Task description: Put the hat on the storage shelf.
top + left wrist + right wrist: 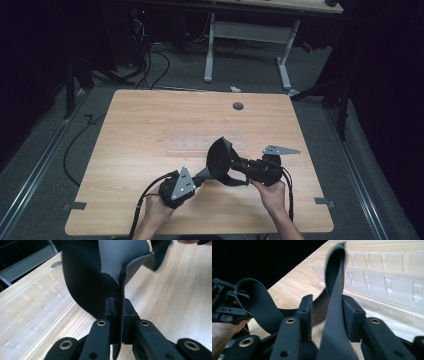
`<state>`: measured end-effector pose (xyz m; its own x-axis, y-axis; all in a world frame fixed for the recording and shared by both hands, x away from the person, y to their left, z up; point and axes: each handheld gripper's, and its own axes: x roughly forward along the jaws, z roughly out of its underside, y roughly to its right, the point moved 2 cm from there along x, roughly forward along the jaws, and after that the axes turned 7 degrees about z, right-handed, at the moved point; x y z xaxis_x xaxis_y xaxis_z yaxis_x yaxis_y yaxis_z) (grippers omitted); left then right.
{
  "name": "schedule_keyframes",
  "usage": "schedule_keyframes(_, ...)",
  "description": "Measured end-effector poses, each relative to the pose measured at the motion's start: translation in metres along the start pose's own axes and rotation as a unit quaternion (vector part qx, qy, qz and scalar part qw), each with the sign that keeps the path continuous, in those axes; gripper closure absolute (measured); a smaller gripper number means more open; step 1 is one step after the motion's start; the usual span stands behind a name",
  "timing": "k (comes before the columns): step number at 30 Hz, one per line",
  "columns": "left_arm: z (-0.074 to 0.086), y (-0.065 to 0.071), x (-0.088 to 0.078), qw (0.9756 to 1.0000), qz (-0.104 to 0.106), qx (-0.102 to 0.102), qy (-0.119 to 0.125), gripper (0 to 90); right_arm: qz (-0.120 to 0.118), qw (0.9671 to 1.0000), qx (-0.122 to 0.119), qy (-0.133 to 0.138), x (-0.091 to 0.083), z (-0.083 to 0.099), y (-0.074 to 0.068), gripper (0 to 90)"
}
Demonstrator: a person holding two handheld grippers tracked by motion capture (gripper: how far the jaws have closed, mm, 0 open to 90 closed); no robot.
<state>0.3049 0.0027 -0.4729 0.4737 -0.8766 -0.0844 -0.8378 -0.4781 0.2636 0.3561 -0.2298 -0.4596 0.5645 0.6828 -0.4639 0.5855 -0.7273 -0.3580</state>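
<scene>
1. My left gripper (pixel 196 178) sits in the lower middle of the high view, its jaws clamped tight on one edge of a dark flexible sheet (pixel 218 159), something like neoprene. What the sheet actually is I cannot make out.
2. In the left gripper view the sheet (pixel 110 267) rises from between my pads to the top of the frame, grey on one face and black on the other. Its upper part is cut off by the frame's top edge.
3. My right gripper (pixel 243 166) lies just right of centre in the high view, pointing left at the sheet. Its jaws are hard to separate from the black material there.
4. The right gripper view settles it: a band of the sheet (pixel 334 302) runs up between the jaws, but the pads stand apart from it, so this gripper is not pinching it.
5. At the left edge of that view my left gripper (pixel 227 307) shows partly, cut off by the frame.
6. The sheet hangs above the wooden table (pixel 150 125), between my two hands. Whether its lower curl touches the wood is hidden.
7. A clear plastic tray (pixel 387 272) with slots lies on the table beyond; in the high view it is faint.
</scene>
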Motion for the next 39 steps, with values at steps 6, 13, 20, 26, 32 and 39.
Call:
schedule_keyframes(6,-0.009,-0.005,-0.009,0.9993,0.001,-0.029,0.023,86.6,0.020,0.9992,-0.005,0.035,-0.009,0.004,0.002,54.4)
schedule_keyframes(13,-0.013,-0.014,-0.015,0.9973,-0.004,-0.060,0.042,86.5,0.089,0.9959,-0.019,0.001,-0.005,0.026,0.024,49.3)
schedule_keyframes(20,-0.021,-0.021,-0.022,0.9943,-0.005,-0.085,0.064,86.5,0.186,0.9802,-0.052,-0.044,0.005,0.055,0.040,45.9)
schedule_keyframes(26,-0.028,-0.025,-0.027,0.9916,-0.004,-0.101,0.081,86.5,0.248,0.9645,-0.061,-0.067,0.010,0.068,0.055,42.0)
schedule_keyframes(32,-0.033,-0.031,-0.030,0.9891,-0.009,-0.114,0.093,86.4,0.287,0.9517,-0.070,-0.084,0.014,0.070,0.060,38.7)
schedule_keyframes(39,-0.044,-0.039,-0.035,0.9842,-0.014,-0.135,0.114,86.3,0.293,0.9504,-0.064,-0.084,0.015,0.069,0.061,37.5)
